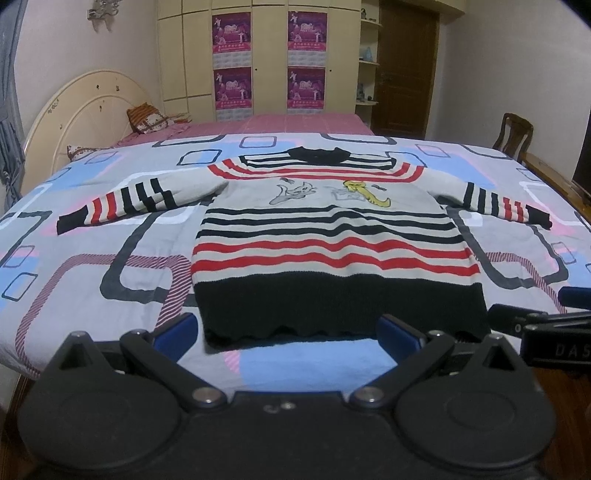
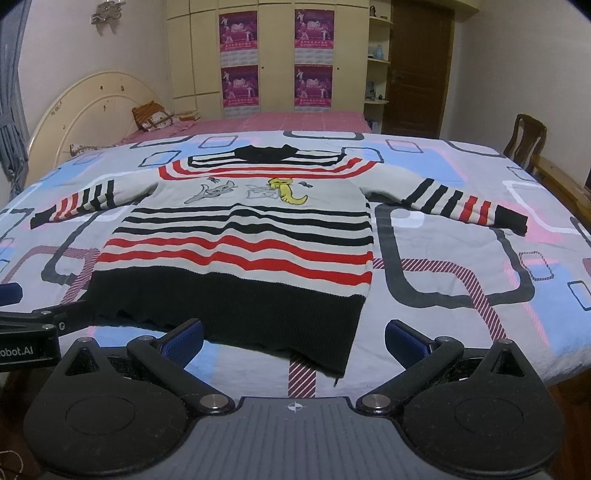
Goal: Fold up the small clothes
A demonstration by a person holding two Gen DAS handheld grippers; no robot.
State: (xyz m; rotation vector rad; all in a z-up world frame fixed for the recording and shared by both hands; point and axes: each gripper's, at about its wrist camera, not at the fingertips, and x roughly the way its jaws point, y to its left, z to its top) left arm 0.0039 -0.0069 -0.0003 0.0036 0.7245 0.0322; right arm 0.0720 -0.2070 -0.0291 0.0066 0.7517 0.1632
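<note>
In the left wrist view, the black body of the right hand-held gripper at the right edge bore the pale letters "DAS", cut off by the frame. In the right wrist view, the left hand-held gripper at the left edge carried the white letters "obot.AI", its start also cut off. The four magenta posters on the wardrobe doors had a line of characters, too small to read.

Sweater: grey, red and black stripes, black hem. Claw pads: blue.
</note>
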